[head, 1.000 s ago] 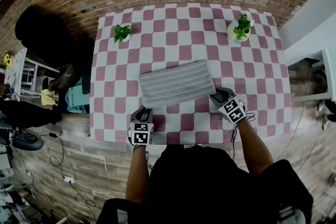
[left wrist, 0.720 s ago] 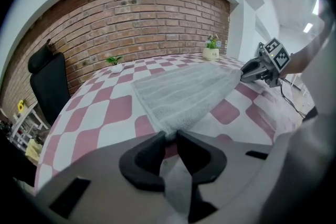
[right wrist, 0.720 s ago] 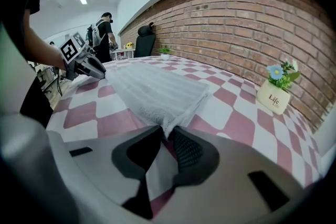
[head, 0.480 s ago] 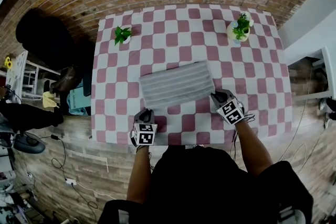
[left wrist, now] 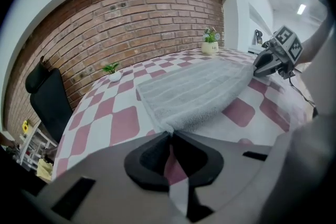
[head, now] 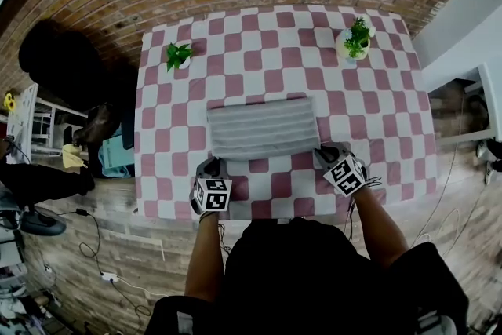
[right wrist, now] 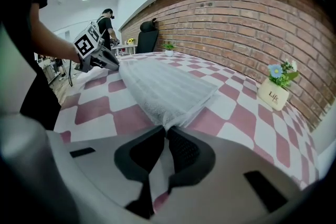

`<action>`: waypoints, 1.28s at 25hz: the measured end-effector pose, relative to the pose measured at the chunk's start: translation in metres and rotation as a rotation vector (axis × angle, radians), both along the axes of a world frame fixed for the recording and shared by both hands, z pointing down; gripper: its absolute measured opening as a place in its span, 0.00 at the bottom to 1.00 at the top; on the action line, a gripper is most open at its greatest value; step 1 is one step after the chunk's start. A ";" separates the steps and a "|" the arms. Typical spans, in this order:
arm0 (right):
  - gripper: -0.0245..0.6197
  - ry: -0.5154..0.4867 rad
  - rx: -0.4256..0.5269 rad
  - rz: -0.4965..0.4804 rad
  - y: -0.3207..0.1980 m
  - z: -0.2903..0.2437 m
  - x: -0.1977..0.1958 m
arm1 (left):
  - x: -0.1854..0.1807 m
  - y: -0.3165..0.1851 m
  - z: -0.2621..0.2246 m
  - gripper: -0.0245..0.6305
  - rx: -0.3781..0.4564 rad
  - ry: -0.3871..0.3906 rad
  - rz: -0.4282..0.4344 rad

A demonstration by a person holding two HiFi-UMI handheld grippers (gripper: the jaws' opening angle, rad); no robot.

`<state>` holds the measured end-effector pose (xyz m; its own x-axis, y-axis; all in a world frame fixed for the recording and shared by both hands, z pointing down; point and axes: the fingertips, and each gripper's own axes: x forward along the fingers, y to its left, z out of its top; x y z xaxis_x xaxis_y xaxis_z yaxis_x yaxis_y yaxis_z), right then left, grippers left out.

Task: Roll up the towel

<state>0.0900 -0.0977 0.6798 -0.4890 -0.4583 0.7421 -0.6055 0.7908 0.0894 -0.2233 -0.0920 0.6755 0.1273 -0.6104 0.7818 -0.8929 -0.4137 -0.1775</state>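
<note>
1. The towel [head: 263, 128] lies flat in the middle of the surface [head: 376, 114]. I see no roll started.
2. My left claw [head: 212, 162] has just closed on the towel's near left corner. My right claw [head: 322, 152] pinches the near right corner.
3. As I judge it, only the grip is done and all the rolling is left.
4. Two plants [head: 179, 55] stand at the far corners, well apart from the towel, and nothing blocks the way.

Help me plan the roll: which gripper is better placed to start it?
Neither, probably: left gripper and right gripper are each shut on a near corner of the towel, so both should roll together.
</note>
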 end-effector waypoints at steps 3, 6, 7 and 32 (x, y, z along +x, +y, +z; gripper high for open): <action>0.09 0.008 -0.009 -0.007 0.012 -0.001 -0.006 | -0.004 -0.012 0.000 0.07 0.006 -0.032 0.042; 0.08 0.024 -0.011 -0.037 0.026 -0.001 -0.013 | -0.006 -0.029 0.000 0.07 0.015 -0.056 0.074; 0.08 0.028 -0.014 -0.048 0.031 -0.002 -0.015 | -0.006 -0.035 0.000 0.07 0.018 -0.059 0.080; 0.08 0.001 -0.095 -0.449 0.104 -0.001 -0.175 | -0.002 -0.206 -0.004 0.07 0.147 -0.239 0.336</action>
<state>-0.0849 0.0064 0.6787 -0.6228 -0.1313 0.7713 -0.2009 0.9796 0.0046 -0.2249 -0.2984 0.6716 0.1639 -0.6732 0.7210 -0.6395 -0.6290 -0.4420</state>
